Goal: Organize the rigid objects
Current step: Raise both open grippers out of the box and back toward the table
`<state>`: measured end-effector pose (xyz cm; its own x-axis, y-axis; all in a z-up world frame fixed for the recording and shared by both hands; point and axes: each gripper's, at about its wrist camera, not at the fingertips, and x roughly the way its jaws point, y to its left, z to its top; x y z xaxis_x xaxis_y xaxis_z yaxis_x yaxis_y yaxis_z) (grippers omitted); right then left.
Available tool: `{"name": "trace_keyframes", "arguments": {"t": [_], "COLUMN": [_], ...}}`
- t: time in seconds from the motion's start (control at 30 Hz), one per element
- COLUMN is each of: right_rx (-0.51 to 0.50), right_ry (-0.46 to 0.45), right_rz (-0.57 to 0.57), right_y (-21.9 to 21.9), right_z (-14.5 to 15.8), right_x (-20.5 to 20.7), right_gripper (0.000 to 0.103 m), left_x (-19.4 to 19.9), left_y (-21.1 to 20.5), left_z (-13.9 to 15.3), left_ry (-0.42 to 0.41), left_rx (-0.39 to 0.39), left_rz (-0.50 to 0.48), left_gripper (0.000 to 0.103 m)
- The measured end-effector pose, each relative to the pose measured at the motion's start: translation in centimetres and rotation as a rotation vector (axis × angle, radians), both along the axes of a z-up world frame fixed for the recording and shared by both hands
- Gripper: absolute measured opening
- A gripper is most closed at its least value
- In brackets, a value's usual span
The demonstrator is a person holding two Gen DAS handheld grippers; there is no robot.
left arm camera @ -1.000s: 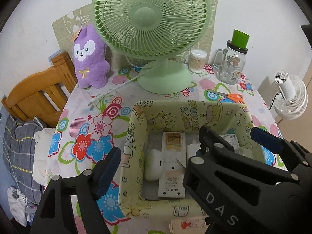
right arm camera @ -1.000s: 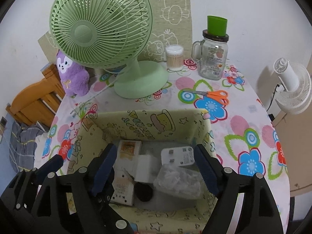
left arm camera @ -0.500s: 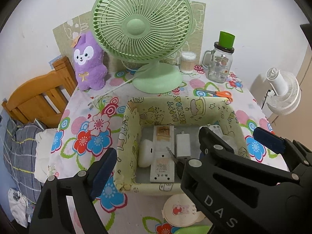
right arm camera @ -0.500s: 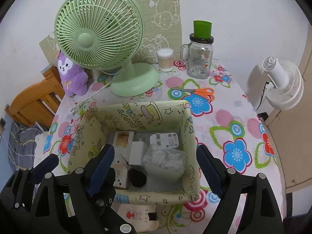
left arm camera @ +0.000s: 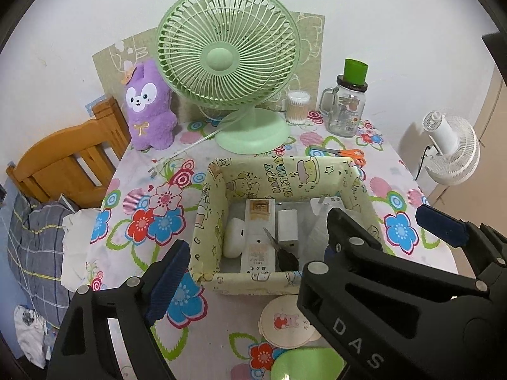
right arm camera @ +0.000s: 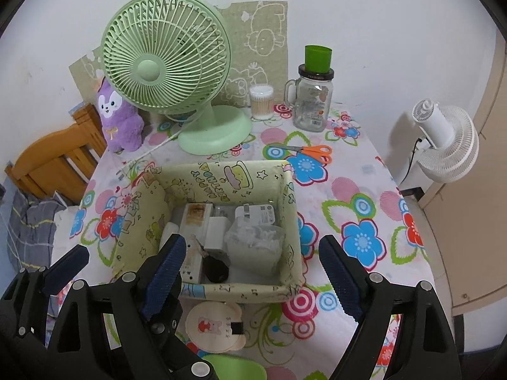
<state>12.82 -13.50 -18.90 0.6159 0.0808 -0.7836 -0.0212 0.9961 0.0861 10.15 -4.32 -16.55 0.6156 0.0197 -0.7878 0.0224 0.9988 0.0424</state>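
Note:
A pale yellow cartoon-print box (left arm camera: pixel 285 177) (right arm camera: pixel 286 209) sits mid-table. Inside lie a long white remote (left arm camera: pixel 258 237), a white earbud case (left arm camera: pixel 234 240), a white charger (left arm camera: pixel 287 226) (right arm camera: pixel 217 231), a white adapter (right arm camera: pixel 259 217), a clear bag (right arm camera: pixel 255 243) and a black key fob (right arm camera: pixel 215 269). My left gripper (left arm camera: pixel 250 269) hovers open over the box's near wall with nothing between its pads. Beside it my right gripper (right arm camera: pixel 252 275) (left arm camera: pixel 388 221) is open and holds nothing either. It covers the left gripper's right finger in the left wrist view. One left fingertip (right arm camera: pixel 66 262) shows at the left of the right wrist view.
A round bear coaster (left arm camera: pixel 285 323) (right arm camera: pixel 212 323) and a green lid (right arm camera: pixel 234 367) lie near me. Behind the box stand a green fan (left arm camera: pixel 228 60), purple plush (left arm camera: pixel 149 110), swab tub (left arm camera: pixel 298 107), jar (left arm camera: pixel 347 107) and orange scissors (right arm camera: pixel 313 152). Wooden chair (left arm camera: pixel 63 164) left, white fan (right arm camera: pixel 443 145) right.
Both grippers have drawn back and risen from over the box, so it looks smaller and farther. The coaster and green lid came into view. Both pairs of jaws stand slightly wider.

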Motion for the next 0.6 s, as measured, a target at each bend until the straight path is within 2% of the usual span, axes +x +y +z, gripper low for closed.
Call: {"name": "trace_keyframes", "arguments": {"t": [0.6], "right_rx": [0.018], "right_ry": [-0.028], "right_rz": [-0.007], "right_y": [-1.4], "right_z": [1.8], "right_x": [-4.2], "right_gripper": [0.088], "left_x": [-3.8], "left_y": [-1.2], "left_z": [1.7], "left_ry": [-0.023], "left_rx": [-0.013], "left_rz": [-0.027], "left_gripper": [0.088]}}
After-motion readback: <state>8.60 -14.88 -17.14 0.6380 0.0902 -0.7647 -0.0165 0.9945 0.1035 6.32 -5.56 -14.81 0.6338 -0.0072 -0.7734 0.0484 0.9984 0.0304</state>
